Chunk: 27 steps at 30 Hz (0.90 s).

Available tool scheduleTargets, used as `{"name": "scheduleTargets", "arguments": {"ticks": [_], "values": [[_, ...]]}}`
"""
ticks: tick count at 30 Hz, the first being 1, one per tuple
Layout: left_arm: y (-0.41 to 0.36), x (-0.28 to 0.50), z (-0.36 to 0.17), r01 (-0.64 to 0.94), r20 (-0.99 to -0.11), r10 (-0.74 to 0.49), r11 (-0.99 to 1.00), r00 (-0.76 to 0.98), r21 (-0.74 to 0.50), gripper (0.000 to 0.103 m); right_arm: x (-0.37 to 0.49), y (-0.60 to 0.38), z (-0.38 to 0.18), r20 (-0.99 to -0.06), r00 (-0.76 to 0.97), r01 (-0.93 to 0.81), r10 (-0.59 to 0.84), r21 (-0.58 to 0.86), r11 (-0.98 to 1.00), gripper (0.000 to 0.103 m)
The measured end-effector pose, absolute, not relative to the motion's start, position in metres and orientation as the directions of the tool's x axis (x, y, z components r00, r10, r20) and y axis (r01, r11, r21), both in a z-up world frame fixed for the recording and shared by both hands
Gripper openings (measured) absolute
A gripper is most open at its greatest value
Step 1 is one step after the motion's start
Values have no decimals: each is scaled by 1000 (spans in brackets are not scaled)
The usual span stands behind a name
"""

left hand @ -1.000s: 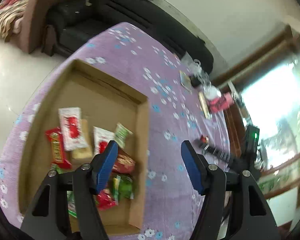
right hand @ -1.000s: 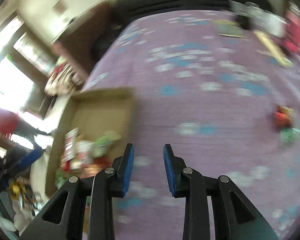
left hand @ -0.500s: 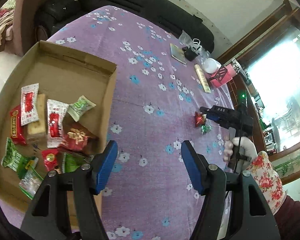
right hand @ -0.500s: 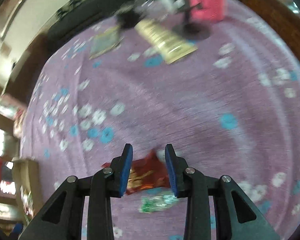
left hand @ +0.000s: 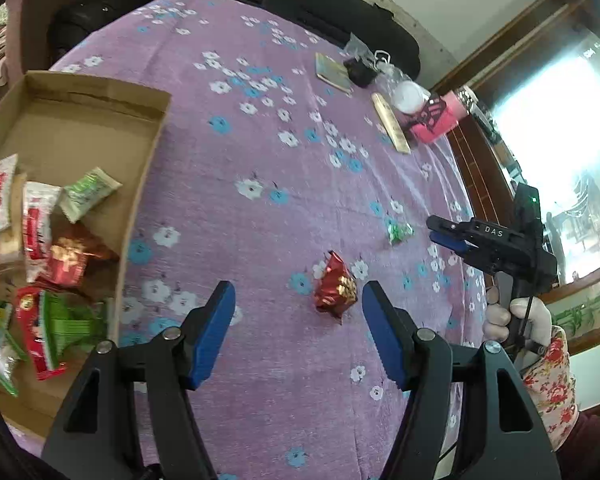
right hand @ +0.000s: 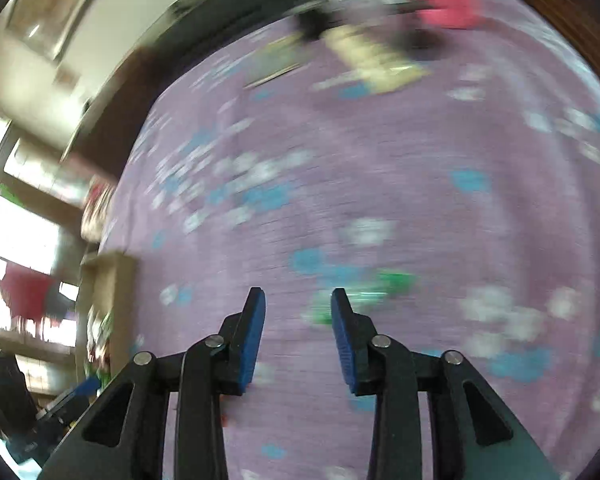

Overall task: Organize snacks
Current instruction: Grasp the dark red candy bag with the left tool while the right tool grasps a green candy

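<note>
Both my hand-held grippers spread and empty, left [left hand: 298,330] lining up on the red snack [left hand: 335,288], right [right hand: 298,334] beside the green one [right hand: 364,294]—next, close and carry to the box [left hand: 80,128].

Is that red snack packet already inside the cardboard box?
No, the red snack packet lies on the purple tablecloth, well apart from the cardboard box.

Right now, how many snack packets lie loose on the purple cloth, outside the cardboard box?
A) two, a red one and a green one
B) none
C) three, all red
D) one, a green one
A: the left wrist view shows a red packet and a green packet lying apart on the purple cloth, both outside the cardboard box.
</note>
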<state>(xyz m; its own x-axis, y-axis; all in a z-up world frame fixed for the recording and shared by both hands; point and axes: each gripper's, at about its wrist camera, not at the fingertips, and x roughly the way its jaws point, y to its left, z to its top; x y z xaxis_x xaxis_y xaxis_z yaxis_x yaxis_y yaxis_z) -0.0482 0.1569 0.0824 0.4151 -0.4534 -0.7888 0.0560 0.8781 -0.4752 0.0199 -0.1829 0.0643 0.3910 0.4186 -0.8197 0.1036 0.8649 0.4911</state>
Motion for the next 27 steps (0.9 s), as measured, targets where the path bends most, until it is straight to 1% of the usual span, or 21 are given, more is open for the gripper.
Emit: {"name": "scheduleTargets", "arguments": {"ticks": [4,8,9,10,11,13,15,19,22,23,24,25,27], "values": [[139,-45,74,74,-805,-453,884,383,-462,67,18,-203,44,-827,368,207,426,519,829,36],[123,-46,70,103,-816,-450,890,363,-445,67,23,-190,39,-818,377,221,435,535,815,36],[120,-46,70,113,-819,-445,893,362,-436,67,27,-187,38,-821,387,228,419,525,820,38],[118,-47,70,119,-822,-437,898,365,-424,67,31,-184,37,-826,394,230,403,513,827,41],[117,-47,69,122,-824,-432,900,365,-418,67,35,-180,38,-832,400,227,384,496,838,42],[115,-47,66,120,-826,-435,899,360,-421,67,40,-169,39,-847,401,199,350,453,869,42],[112,-45,62,122,-836,-414,909,359,-398,67,42,-157,39,-861,388,168,329,417,893,42],[101,-39,52,146,-855,-378,926,355,-349,67,40,-137,40,-895,389,122,219,286,951,43],[87,-34,46,183,-861,-371,928,349,-325,67,40,-135,39,-901,389,109,190,250,962,43],[81,-32,44,201,-864,-365,929,346,-312,67,41,-135,39,-903,389,102,183,240,965,42],[74,-30,42,223,-869,-356,930,344,-293,67,41,-134,39,-906,389,89,171,221,971,36],[68,-28,40,244,-871,-349,930,345,-276,67,41,-134,39,-906,388,76,167,212,974,27],[55,-22,33,282,-880,-330,929,342,-238,67,40,-138,38,-903,381,64,196,237,969,26]]}}
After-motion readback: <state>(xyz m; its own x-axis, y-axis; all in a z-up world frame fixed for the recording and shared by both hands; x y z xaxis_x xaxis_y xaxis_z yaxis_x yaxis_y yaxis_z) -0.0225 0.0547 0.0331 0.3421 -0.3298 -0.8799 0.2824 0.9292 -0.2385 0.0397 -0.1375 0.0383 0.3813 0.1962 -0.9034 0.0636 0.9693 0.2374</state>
